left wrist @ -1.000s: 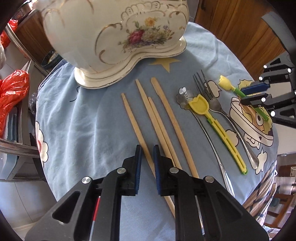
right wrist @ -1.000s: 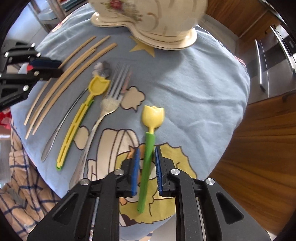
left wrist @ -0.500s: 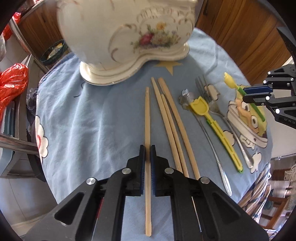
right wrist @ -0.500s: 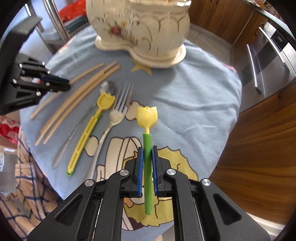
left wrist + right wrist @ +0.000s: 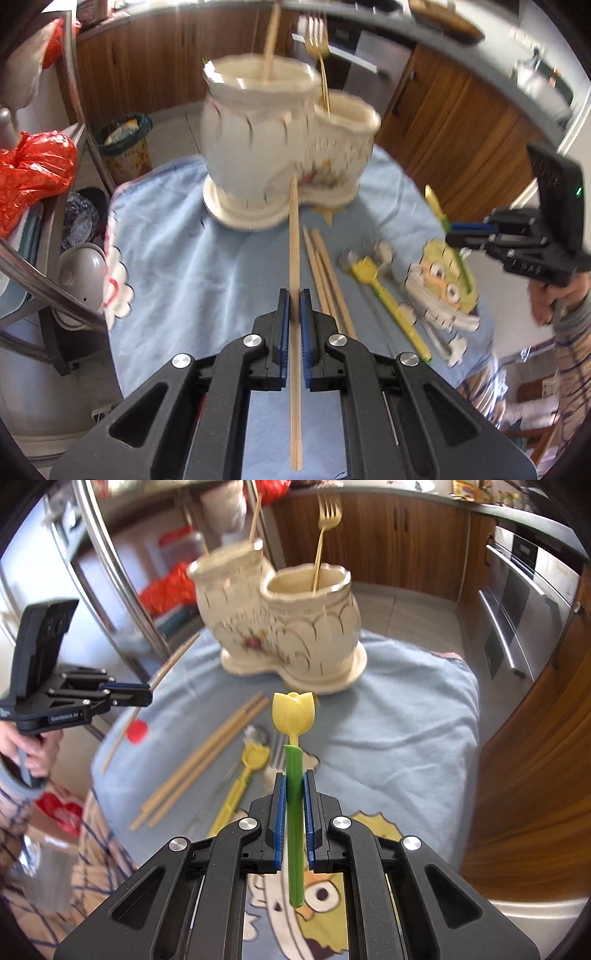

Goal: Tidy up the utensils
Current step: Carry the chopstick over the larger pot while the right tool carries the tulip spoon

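Blue-clothed table (image 5: 177, 258) | left gripper (image 5: 294, 295) clamps chopstick (image 5: 294, 236), right gripper (image 5: 294, 779) clamps tulip pick (image 5: 293, 716), both short of holder (image 5: 295, 627) | step: carrying | next: drop each into a compartment

Chopsticks: five in all. One is pinched in the left claw (image 5: 294, 302), three chopsticks (image 5: 325, 273) lie together at centre frame, and one chopstick (image 5: 270, 38) stands in the holder (image 5: 280, 155) at top.

Tulip utensils: two, one green-stemmed (image 5: 294, 812) in the right claw (image 5: 294, 786), one yellow (image 5: 388, 302) lying right of centre.

Gold forks: one (image 5: 325, 520), upright in the holder.
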A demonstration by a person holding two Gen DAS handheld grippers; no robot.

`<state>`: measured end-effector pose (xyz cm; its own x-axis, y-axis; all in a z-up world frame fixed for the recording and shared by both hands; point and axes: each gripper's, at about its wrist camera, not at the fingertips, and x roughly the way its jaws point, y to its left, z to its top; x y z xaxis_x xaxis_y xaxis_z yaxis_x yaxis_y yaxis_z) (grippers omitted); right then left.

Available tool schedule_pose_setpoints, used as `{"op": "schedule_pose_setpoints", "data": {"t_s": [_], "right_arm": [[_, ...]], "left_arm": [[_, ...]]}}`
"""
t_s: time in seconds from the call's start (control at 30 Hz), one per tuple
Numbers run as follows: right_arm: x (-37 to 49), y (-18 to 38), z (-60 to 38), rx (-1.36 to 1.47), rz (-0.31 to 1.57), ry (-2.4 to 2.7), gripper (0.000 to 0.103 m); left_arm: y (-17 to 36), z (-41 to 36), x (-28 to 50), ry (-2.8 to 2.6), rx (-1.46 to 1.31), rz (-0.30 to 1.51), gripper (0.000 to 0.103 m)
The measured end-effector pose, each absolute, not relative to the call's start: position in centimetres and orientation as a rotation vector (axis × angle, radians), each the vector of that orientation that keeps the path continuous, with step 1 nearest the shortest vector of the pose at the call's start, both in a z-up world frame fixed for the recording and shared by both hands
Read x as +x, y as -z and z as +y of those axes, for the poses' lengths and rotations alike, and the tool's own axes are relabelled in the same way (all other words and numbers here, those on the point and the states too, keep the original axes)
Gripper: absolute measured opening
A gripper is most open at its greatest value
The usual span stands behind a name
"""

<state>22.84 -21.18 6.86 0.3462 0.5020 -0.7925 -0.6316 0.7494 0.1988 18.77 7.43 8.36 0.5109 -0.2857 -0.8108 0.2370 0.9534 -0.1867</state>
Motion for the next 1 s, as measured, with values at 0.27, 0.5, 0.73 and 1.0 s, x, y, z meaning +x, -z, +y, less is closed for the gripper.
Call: {"op": "schedule_pose_setpoints", "data": {"t_s": [0.27, 0.5, 0.73, 1.0], "right_arm": [[23.4, -8.2, -21.9, -0.003, 0.879, -0.768, 0.01], [24.2, -9.2, -21.8, 0.085, 0.823, -0.78, 0.01], [25.8, -11.1, -20.9, 0.113, 0.755, -0.777, 0.01], [28.2, -13.9, -19.6, 0.143, 0.648, -0.772, 0.01]], "left_arm": [[-12.0, 8.3, 18.5, 0.295, -0.133, 0.802, 0.005], [-14.4, 8.5, 19.5, 0.274, -0.152, 0.696, 0.005], [-16.4, 8.6, 21.7, 0.233, -0.154, 0.598, 0.005], [-19.1, 7.8, 24.9, 0.194, -0.155, 0.463, 0.005]]}}
